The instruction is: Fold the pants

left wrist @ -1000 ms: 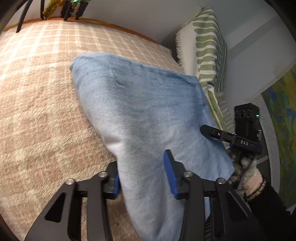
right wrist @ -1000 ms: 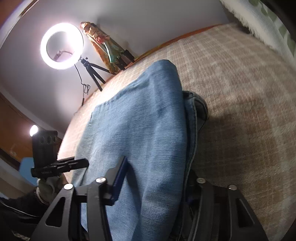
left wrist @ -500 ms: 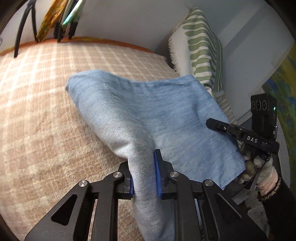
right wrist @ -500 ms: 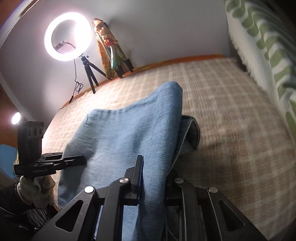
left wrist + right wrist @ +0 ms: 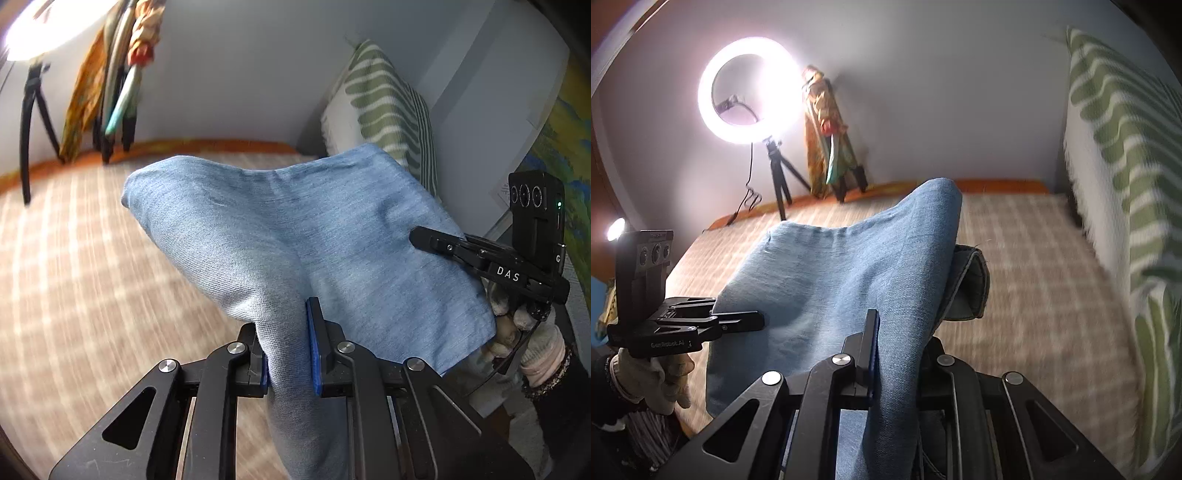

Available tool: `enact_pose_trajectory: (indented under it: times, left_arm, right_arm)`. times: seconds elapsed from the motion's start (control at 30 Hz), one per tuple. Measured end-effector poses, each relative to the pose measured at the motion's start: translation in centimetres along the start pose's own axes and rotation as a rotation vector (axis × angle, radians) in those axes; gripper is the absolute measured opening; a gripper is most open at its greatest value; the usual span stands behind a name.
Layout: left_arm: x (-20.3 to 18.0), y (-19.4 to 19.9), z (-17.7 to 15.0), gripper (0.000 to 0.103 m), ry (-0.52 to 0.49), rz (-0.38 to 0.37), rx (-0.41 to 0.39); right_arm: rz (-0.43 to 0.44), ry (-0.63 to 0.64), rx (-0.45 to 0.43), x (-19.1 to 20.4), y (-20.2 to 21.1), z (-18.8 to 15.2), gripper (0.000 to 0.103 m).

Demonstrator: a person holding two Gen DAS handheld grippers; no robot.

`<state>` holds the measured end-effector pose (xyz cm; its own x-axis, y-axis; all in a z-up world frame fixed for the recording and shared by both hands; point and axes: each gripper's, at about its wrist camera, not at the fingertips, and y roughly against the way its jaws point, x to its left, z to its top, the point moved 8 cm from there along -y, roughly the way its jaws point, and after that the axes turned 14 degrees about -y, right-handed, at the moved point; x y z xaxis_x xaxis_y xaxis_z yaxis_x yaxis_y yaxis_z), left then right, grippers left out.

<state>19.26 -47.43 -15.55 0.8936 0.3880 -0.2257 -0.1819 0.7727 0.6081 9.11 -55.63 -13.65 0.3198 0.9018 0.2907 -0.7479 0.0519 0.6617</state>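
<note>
Pants (image 5: 295,236) now lifted, both fingers (image 5: 314,354) clamped.

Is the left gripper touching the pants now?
Touching. The left wrist view shows the left gripper shut on a bunched fold of the pants, with the denim pressed between both blue pads.

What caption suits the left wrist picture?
Left gripper pinching folded blue pants above a plaid bedspread.
</note>
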Motion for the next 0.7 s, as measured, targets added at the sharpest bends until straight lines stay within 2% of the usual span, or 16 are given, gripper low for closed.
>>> enact_pose_trajectory:
  times: [0.3,0.53,0.7]
  left_arm:
    - [3.3,-2.0,5.9,0.014,-0.027,0.037,-0.032]
    - [5.3,-5.5,9.7,0.014,-0.041,0.071,-0.042]
    - [6.7,-8.6,11.3,0.014,-0.041,0.091,-0.035]
  right_arm:
    - [-0.048,0.030,-0.044,-1.6,-2.2,5.7,0.012]
    - [-0.093,0.034,-0.059,-4.2,-5.6,9.7,0.012]
    - [-0.129,0.045,-0.059,-6.3,-8.8,12.5,0.012]
